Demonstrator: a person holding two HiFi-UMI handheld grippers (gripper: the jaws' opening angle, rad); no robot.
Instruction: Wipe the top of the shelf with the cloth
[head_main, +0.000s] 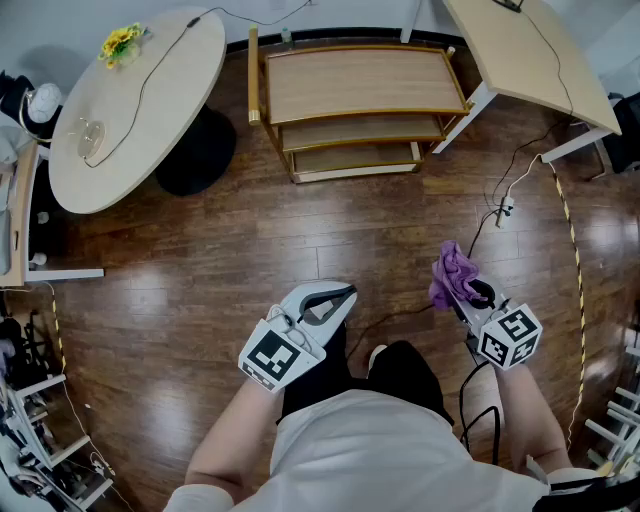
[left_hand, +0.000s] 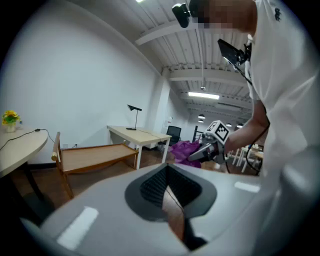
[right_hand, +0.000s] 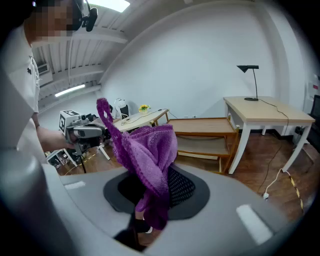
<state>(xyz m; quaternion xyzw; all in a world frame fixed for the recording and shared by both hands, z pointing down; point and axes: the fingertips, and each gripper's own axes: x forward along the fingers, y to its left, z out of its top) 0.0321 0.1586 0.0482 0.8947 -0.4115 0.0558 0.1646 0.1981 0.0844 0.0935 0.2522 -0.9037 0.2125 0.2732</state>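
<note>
- Left gripper (head_main: 338, 296): jaws pressed together, holding nothing.
- Wooden shelf (head_main: 355, 85): well ahead, not yet reached.
- Right gripper (head_main: 468, 292): jaws clamped on the purple cloth (head_main: 450, 272). This looks like the carrying step; next, bring the cloth onto the shelf top.

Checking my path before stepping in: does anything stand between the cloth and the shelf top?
Nothing visible does: only wood floor lies between the cloth in the right gripper and the shelf; a cable lies farther right.

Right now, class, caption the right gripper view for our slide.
Right hand-held gripper shut on purple cloth, wooden shelf beyond.
</note>
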